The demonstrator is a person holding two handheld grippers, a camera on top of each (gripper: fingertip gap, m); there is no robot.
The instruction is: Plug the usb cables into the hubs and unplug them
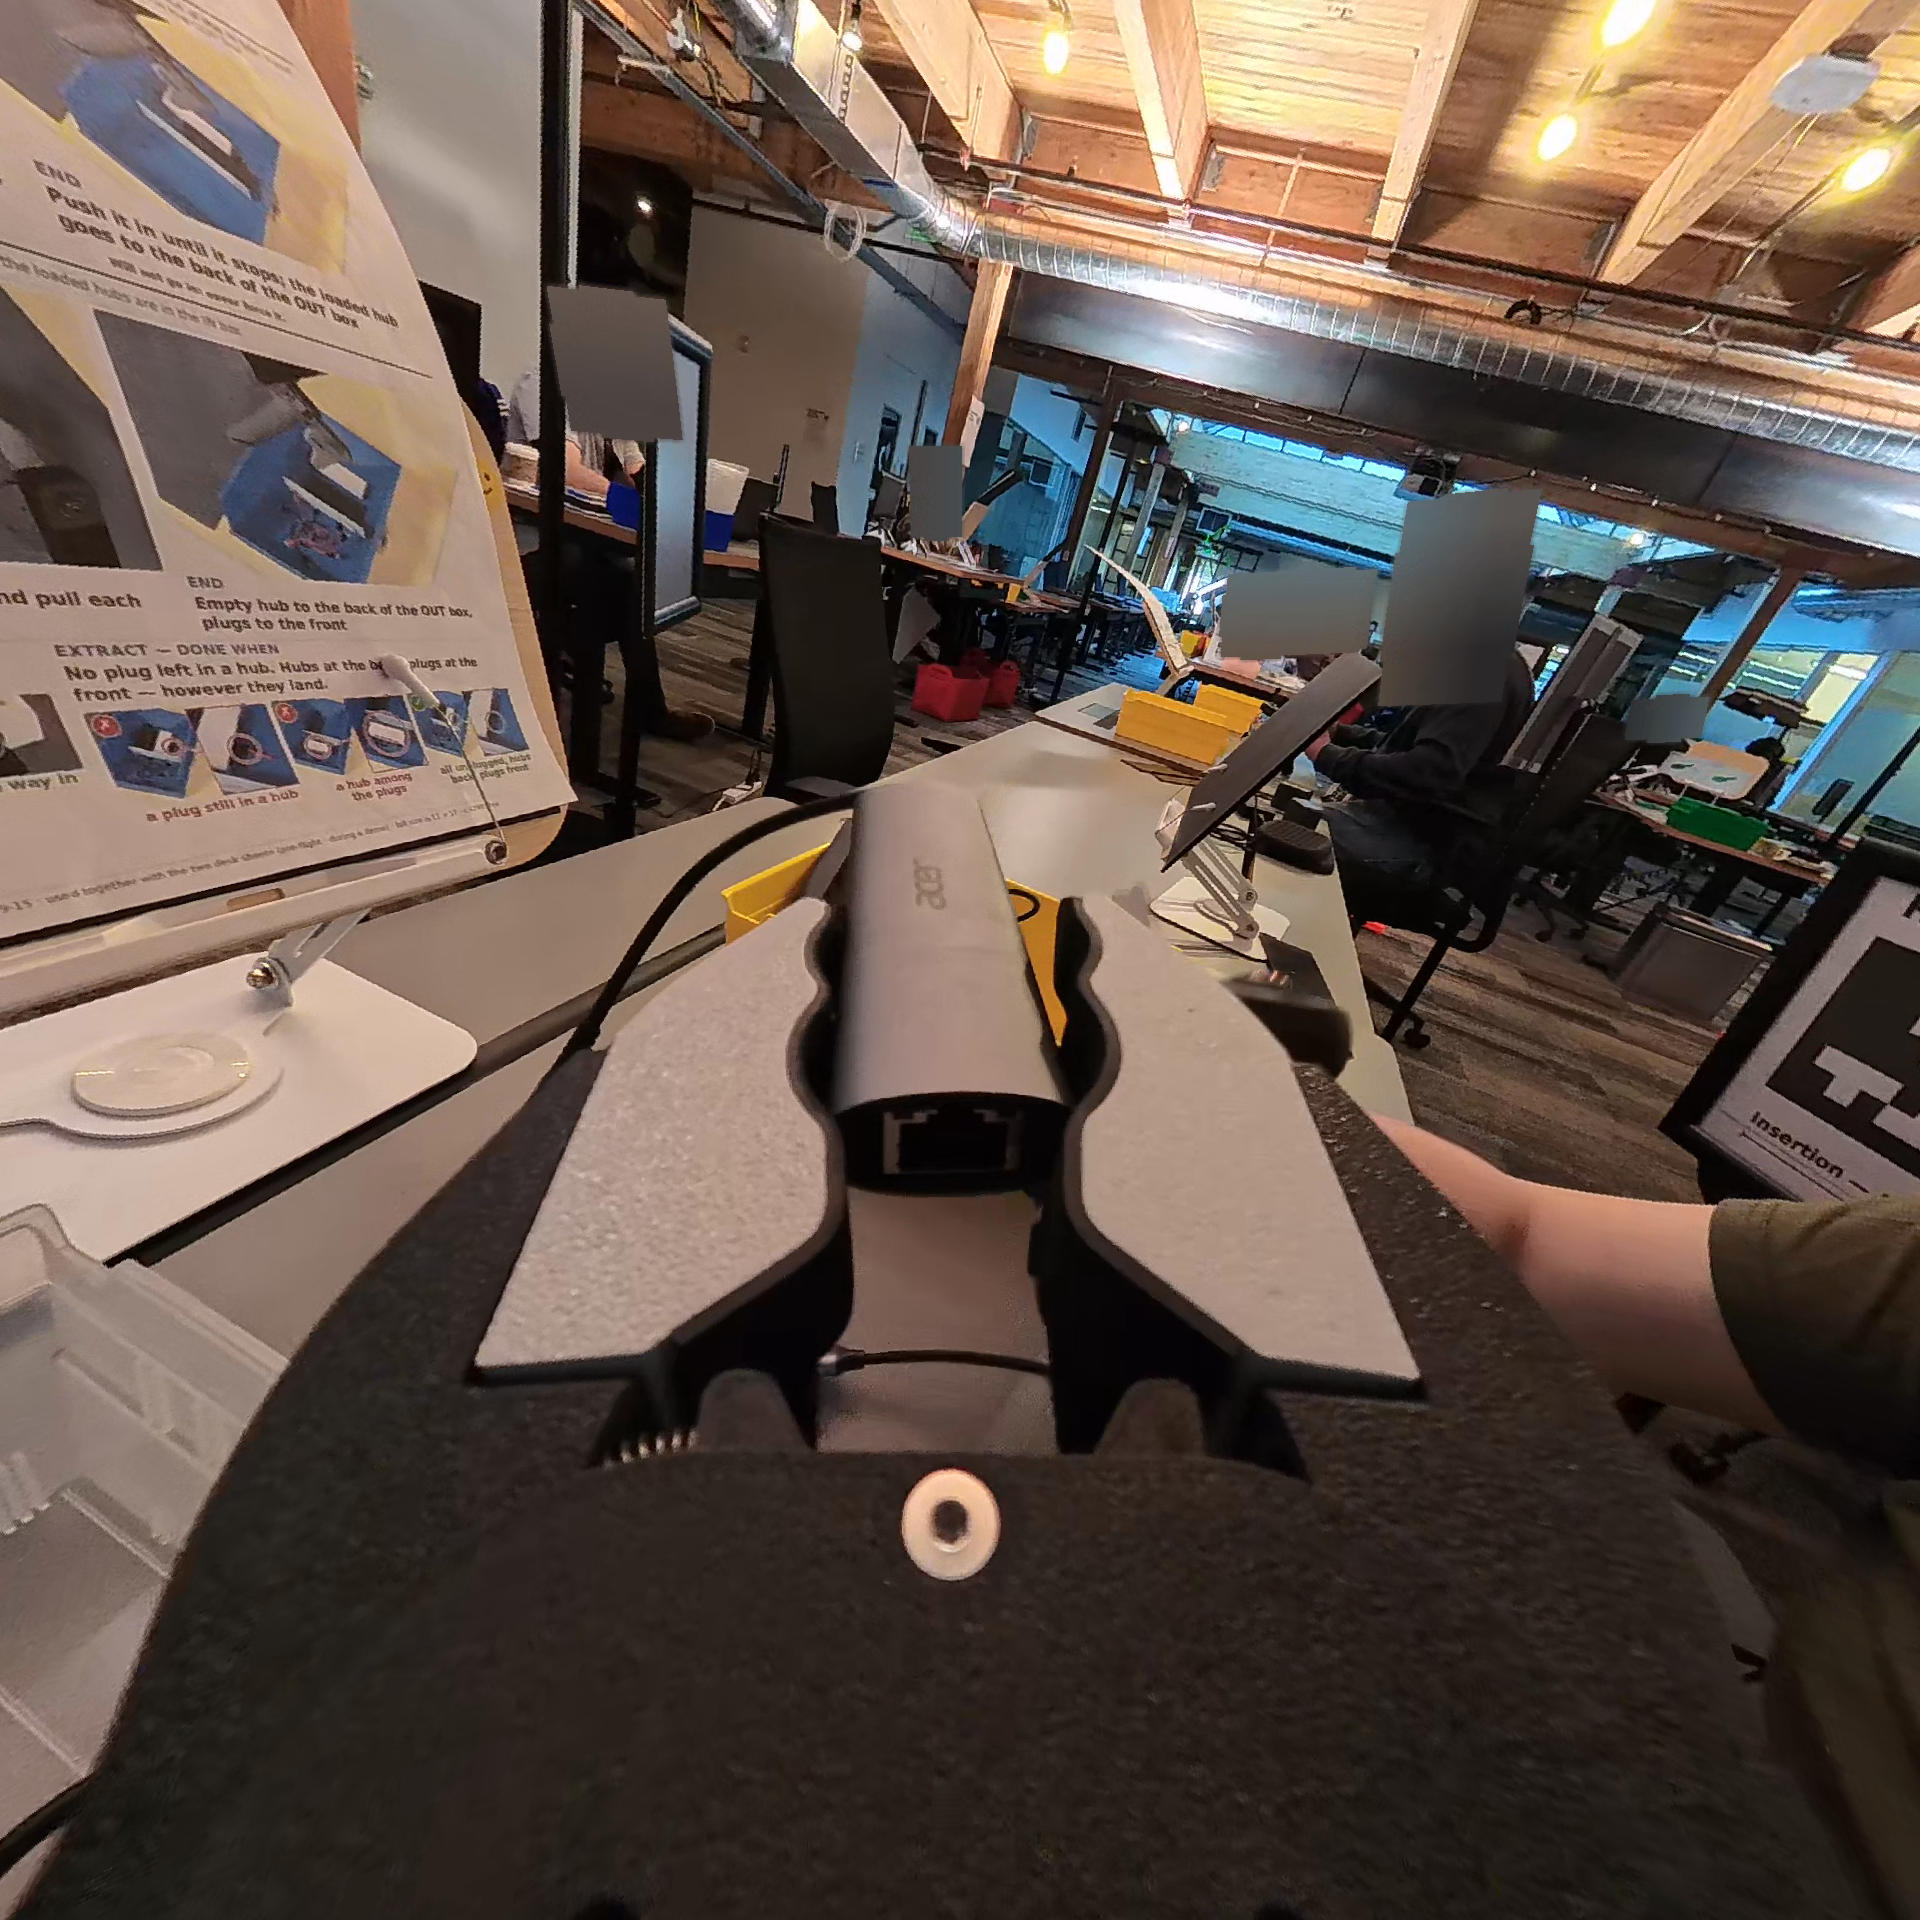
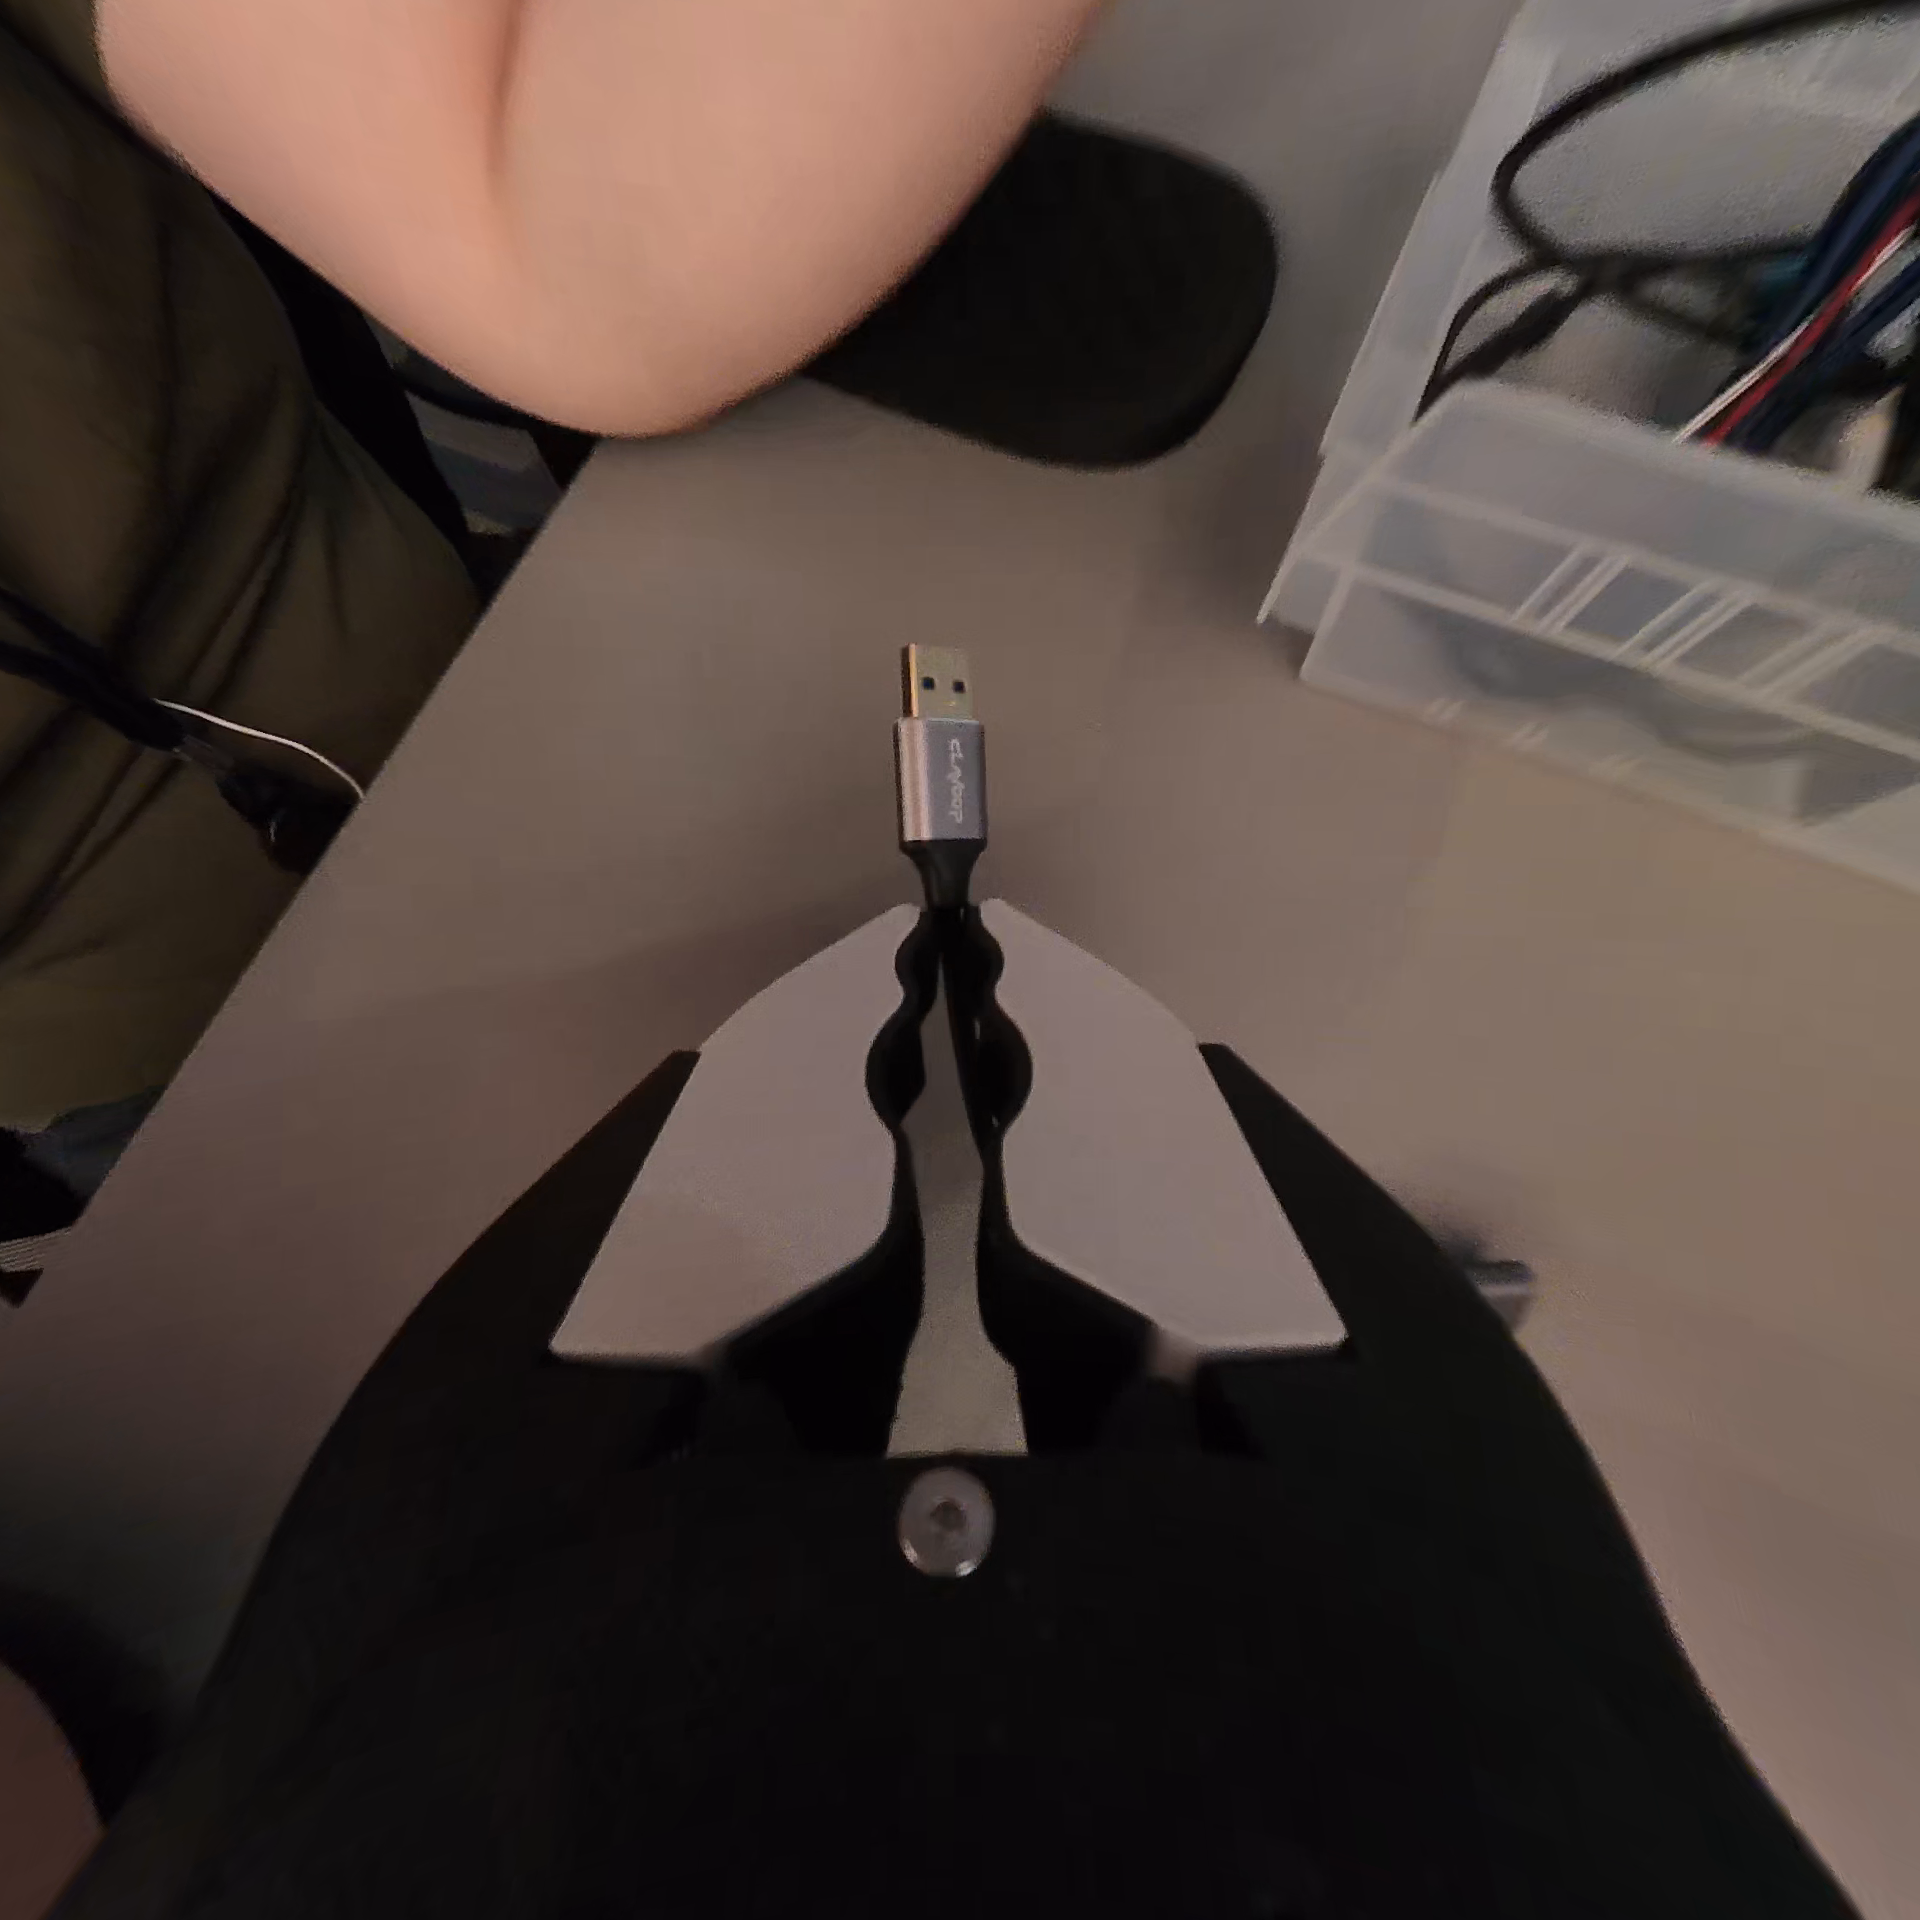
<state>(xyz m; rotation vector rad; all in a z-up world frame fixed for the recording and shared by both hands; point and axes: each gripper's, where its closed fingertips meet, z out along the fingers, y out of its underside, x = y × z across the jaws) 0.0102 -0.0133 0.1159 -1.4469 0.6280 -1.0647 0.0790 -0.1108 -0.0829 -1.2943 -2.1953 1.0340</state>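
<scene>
In the left wrist view my left gripper (image 1: 945, 925) is shut on a grey USB hub (image 1: 925, 935). The hub lies lengthwise between the fingers, its network-port end facing the camera, raised above the grey table (image 1: 468, 935). The hub's black cable (image 1: 665, 914) trails off to the left. In the right wrist view my right gripper (image 2: 951, 909) is shut on a black USB cable just behind its grey plug (image 2: 940, 769). The metal USB-A tip points forward, away from me, above the table (image 2: 727, 623). The two are apart; neither shows in the other's view.
A yellow bin (image 1: 769, 894) sits behind the hub. An instruction sheet on a white stand (image 1: 239, 468) is at left, a framed marker card (image 1: 1808, 1039) at right. A clear bin with several cables (image 2: 1662, 416) stands at the right wrist view's upper right. A person's arm (image 2: 582, 208) crosses there. There is about 25 cm between the tips of the two grippers.
</scene>
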